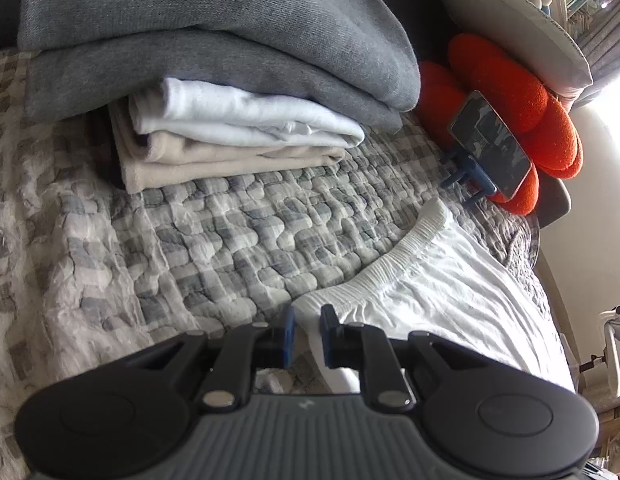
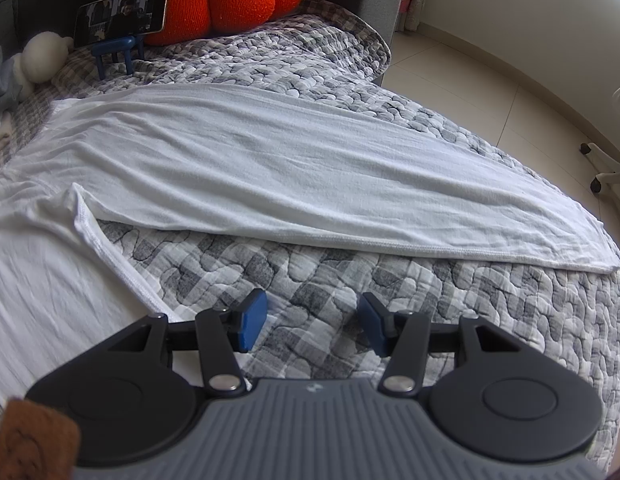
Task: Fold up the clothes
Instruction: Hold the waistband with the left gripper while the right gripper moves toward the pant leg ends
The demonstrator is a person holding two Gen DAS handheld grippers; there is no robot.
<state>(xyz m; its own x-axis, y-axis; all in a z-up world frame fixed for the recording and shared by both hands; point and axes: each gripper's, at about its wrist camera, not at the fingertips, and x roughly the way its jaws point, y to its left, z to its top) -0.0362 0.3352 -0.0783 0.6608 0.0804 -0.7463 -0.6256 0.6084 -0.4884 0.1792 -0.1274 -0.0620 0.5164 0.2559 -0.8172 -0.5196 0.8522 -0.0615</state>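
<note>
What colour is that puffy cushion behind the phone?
Bright orange-red cushion, clearest in the right wrist view.

no readable text, labels or numbers anywhere.

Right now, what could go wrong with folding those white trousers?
1. The left gripper pinches only the waistband corner of the white trousers, so the thin cloth might slip out when lifted.
2. The right gripper is open over the bare quilt, holding nothing, so the long trouser leg may drag and bunch up.
3. The phone leans on a small blue stand near the cloth; a swinging leg could knock it over.
</note>
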